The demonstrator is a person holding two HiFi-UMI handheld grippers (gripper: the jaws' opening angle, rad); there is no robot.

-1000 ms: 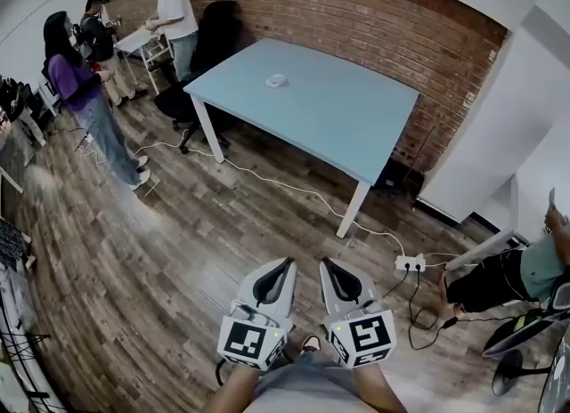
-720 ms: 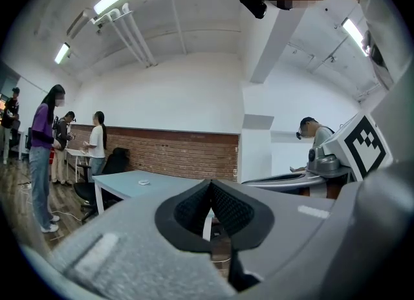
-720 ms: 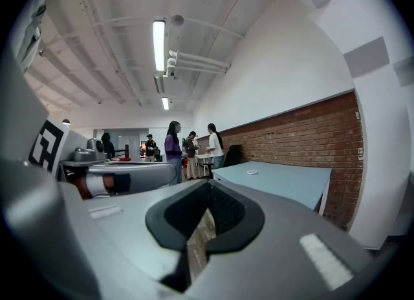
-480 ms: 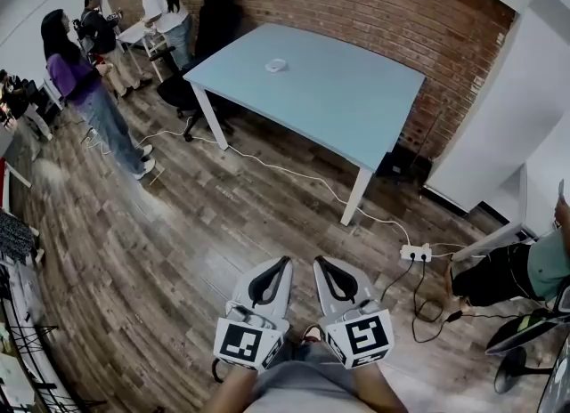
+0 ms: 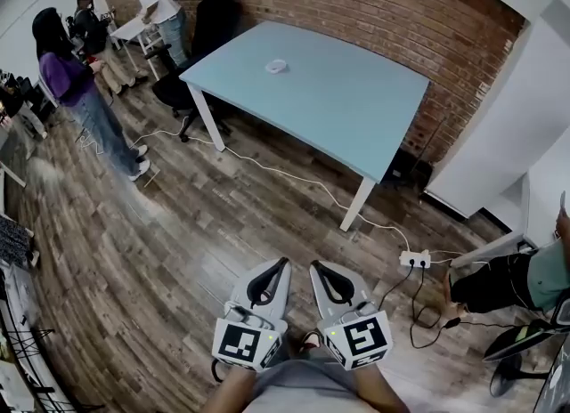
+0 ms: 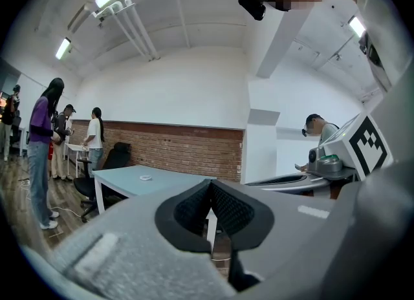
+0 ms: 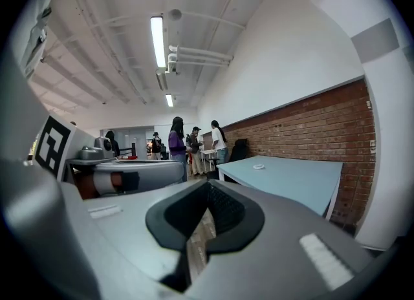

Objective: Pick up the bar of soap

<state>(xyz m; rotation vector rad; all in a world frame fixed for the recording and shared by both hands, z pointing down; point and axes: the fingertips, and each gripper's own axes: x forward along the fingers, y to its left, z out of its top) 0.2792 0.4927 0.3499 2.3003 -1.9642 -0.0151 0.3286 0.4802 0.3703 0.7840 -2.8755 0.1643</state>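
The bar of soap (image 5: 276, 66) is a small white object far off on the light-blue table (image 5: 338, 109), toward its far left part. It also shows as a tiny white shape in the left gripper view (image 6: 146, 177) and the right gripper view (image 7: 259, 167). My left gripper (image 5: 285, 263) and right gripper (image 5: 314, 266) are side by side at the bottom of the head view, over the wooden floor and well short of the table. Each has its jaw tips together with nothing held, as the left gripper (image 6: 210, 185) and right gripper (image 7: 208, 186) show in their own views.
A brick wall (image 5: 374, 11) runs behind the table. Three people (image 5: 71, 82) stand at the back left by a black office chair (image 5: 209, 28). A white cable (image 5: 285, 180) crosses the floor to a power strip (image 5: 413, 261). Another person (image 5: 525, 278) is at the right.
The head view has shifted a little, so the table and wall sit slightly differently in frame. The person in white has stepped further toward the back left. Both grippers sit slightly lower, still shut.
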